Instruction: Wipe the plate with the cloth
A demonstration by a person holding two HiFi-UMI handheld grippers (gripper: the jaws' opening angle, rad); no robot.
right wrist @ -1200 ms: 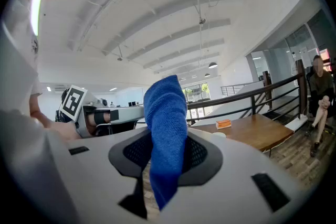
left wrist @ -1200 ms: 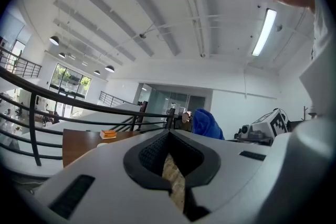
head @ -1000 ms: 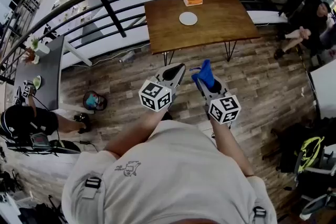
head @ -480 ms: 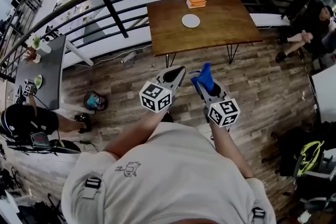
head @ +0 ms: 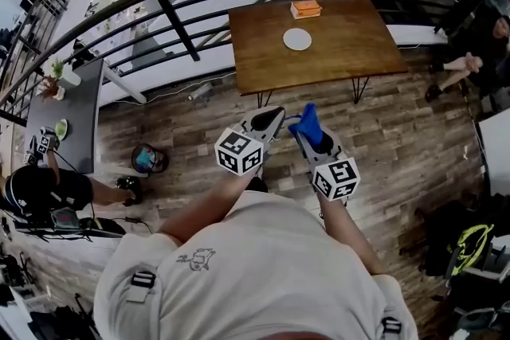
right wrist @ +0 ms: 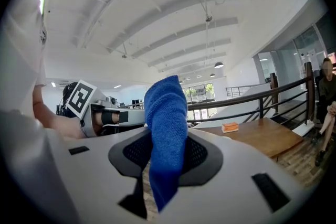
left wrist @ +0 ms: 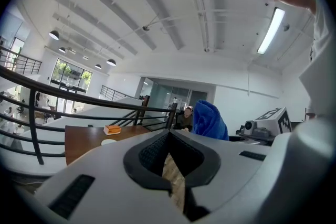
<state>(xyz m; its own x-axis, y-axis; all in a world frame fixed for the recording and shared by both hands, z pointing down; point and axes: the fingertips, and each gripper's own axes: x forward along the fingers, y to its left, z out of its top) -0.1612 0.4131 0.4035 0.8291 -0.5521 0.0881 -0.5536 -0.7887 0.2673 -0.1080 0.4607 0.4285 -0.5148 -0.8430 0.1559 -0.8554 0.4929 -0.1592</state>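
Note:
A small white plate (head: pixel 297 39) lies on a brown wooden table (head: pixel 351 44) some way ahead of me, past a stretch of plank floor. In the left gripper view the plate (left wrist: pixel 108 141) shows low on the tabletop. My right gripper (head: pixel 299 127) is shut on a blue cloth (head: pixel 309 123), which stands up out of its jaws. The right gripper view shows the cloth (right wrist: pixel 167 134) pinched between the pads. My left gripper (head: pixel 271 117) is beside it, shut and holding nothing. Both are held level at waist height, well short of the table.
An orange box (head: pixel 306 9) sits at the table's far edge. A black curved railing (head: pixel 175 20) runs behind the table. A person sits at the right (head: pixel 478 52), another crouches at the left (head: pixel 40 187). A bag (head: pixel 147 158) lies on the floor.
The table and plate have slid down the head view, nearer to me. Both grippers have travelled forward with my body, the cloth still in the right one.

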